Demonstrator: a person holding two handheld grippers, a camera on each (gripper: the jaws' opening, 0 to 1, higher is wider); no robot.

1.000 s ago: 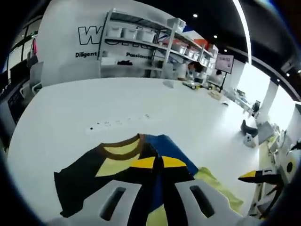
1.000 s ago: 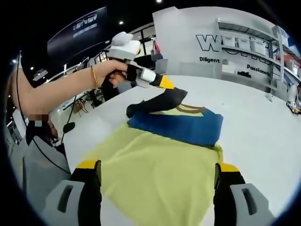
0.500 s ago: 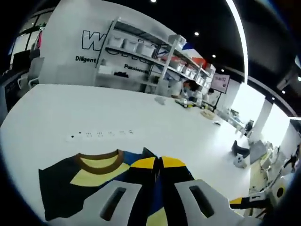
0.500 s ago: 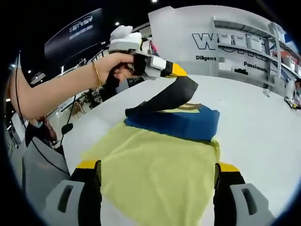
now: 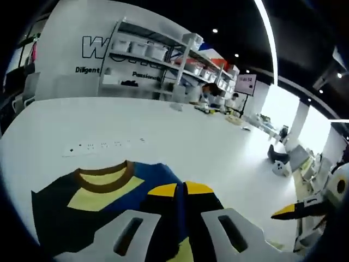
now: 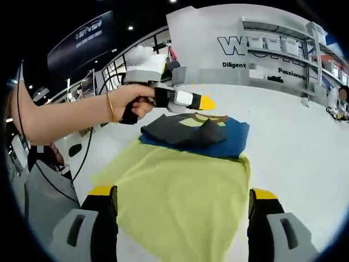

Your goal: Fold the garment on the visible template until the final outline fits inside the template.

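The garment lies on the white table (image 6: 305, 147): a yellow body (image 6: 180, 191), a blue chest (image 6: 232, 142), black sleeves and a brown collar (image 5: 106, 177). One black sleeve (image 6: 182, 131) is folded inward across the chest. My left gripper (image 5: 182, 190) is shut, with dark sleeve cloth at its yellow tips. From the right gripper view, this left gripper (image 6: 206, 102) hovers just over the folded sleeve, held by a hand. My right gripper (image 6: 184, 192) is open, its jaws wide apart over the yellow hem, touching nothing. Its yellow tip (image 5: 294, 208) enters the left gripper view from the right.
A person's bare arm (image 6: 65, 114) reaches in from the left. Small dark marks (image 5: 103, 146) dot the table beyond the collar. Shelving with boxes (image 5: 163, 54) and a lettered wall stand at the back. More tables and chairs (image 5: 278, 164) lie to the right.
The left gripper has carried the raised black sleeve down and inward, so it now lies across the blue chest. The right gripper has stayed open over the hem.
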